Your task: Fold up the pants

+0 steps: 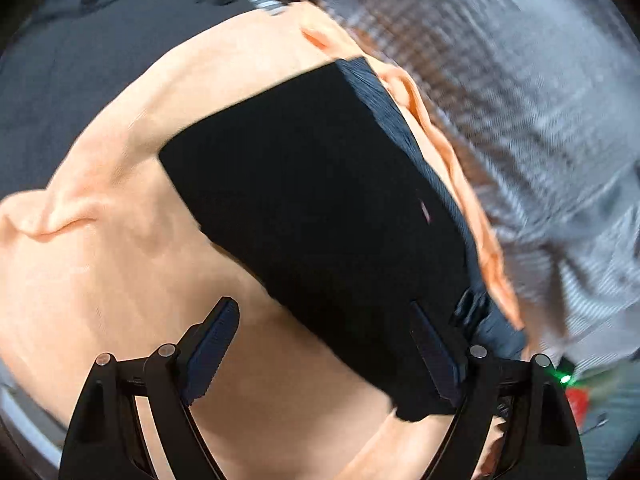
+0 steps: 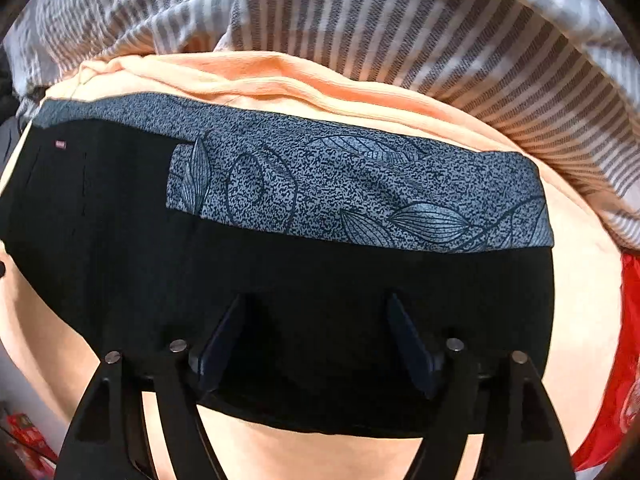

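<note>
Jaws of left gripper [image 1: 326, 354] and right gripper [image 2: 320, 344] wide apart, empty; folded pants [image 2: 280, 280] beneath, on orange cloth [image 1: 100, 280].

No legible text, number or brand appears in either view. A small pink tag [image 2: 61, 144] is sewn on the black pants [image 2: 120, 240]; its marking is too small to read. Red packaging [image 2: 24, 436] at the lower left edge carries print that is blurred beyond reading.
</note>
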Tool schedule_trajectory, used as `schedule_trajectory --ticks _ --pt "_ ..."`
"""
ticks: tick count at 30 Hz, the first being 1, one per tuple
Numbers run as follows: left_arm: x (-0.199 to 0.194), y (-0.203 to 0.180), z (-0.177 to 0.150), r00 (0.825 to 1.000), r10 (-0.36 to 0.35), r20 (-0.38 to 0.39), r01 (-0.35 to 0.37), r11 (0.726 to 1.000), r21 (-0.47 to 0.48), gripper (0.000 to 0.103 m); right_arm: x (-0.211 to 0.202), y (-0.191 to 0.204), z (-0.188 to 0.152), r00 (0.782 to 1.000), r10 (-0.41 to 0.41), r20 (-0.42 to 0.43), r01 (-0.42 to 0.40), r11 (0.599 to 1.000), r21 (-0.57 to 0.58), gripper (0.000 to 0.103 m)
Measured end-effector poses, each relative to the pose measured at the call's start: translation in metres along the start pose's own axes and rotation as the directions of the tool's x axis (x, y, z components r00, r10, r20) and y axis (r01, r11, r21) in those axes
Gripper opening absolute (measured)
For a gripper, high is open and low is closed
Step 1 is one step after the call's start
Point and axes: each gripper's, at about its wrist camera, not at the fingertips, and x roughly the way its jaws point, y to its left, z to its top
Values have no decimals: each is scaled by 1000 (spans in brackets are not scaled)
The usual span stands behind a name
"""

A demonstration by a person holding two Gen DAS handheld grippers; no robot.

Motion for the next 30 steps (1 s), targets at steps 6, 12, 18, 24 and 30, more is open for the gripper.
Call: schedule_trajectory --ticks 6,12,18,24,30 --pt "12 26 5 987 -162 -7 161 983 -83 87 -2 -8 0 1000 11 3 -11 1000 -16 81" --pt "25 18 15 975 -221 23 222 974 -51 87 0 1 3 1000 2 1 -2 1000 -14 82" --pt "29 10 18 969 -242 42 242 970 -11 87 0 14 0 1000 2 -7 -2 1000 -10 82" --pt "42 12 20 973 -223 64 225 974 -34 94 2 7 4 1000 3 0 -3 1000 -11 83" --pt "48 -30 10 988 103 112 -113 989 93 45 0 2 5 1000 -6 -2 6 1000 -18 78"
